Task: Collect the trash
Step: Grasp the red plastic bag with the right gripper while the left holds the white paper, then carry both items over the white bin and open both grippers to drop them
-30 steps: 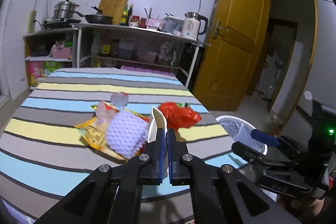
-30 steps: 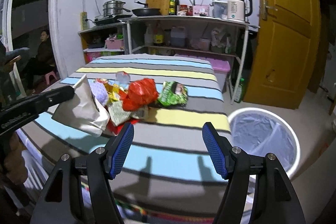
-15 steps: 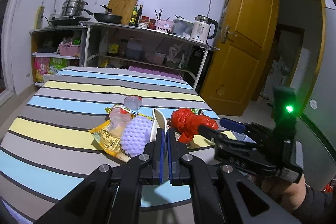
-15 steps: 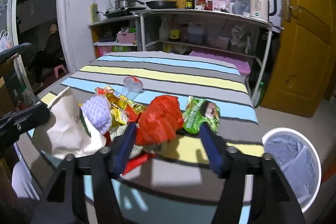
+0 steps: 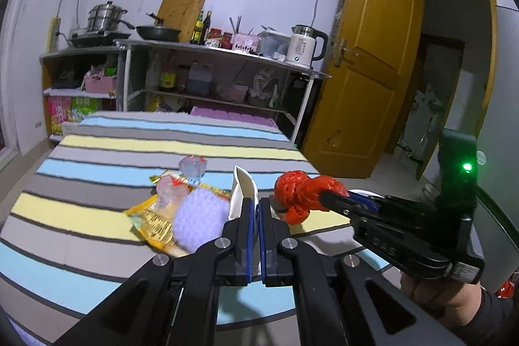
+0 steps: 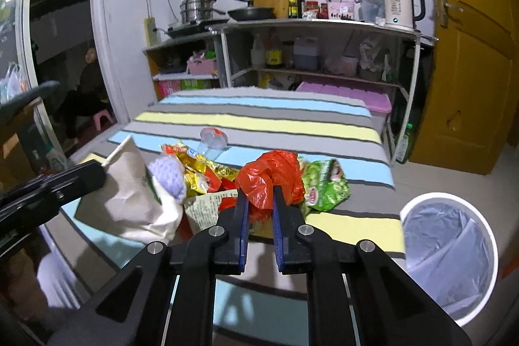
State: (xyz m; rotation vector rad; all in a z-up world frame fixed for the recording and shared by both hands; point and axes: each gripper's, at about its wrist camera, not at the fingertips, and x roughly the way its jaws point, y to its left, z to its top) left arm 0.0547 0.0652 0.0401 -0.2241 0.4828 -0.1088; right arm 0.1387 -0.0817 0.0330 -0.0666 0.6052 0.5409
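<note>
A pile of trash lies on the striped table [image 5: 97, 151]. In the right wrist view my right gripper [image 6: 260, 200] is closing its jaws on a crumpled red plastic bag [image 6: 269, 177], and the blue pads pinch its lower folds. The left wrist view shows the same red plastic bag [image 5: 298, 193] at the tips of the right gripper [image 5: 324, 196]. My left gripper [image 5: 254, 206] is shut on the edge of a white paper bag [image 5: 245, 190]. That paper bag [image 6: 129, 200] hangs from the left gripper [image 6: 97, 174] at the pile's left side.
The pile holds a purple sponge [image 6: 168, 174], yellow snack wrappers [image 6: 201, 167], a green snack packet [image 6: 324, 187], a clear plastic cup [image 6: 212, 140] and printed paper [image 6: 207, 206]. A white lined bin [image 6: 451, 248] stands right of the table. Kitchen shelves [image 6: 324, 25] are behind; a person [image 6: 87, 80] sits far left.
My right gripper moved forward to the pile and its wide jaws came together around the red plastic bag. The left gripper kept the paper bag and barely moved.
</note>
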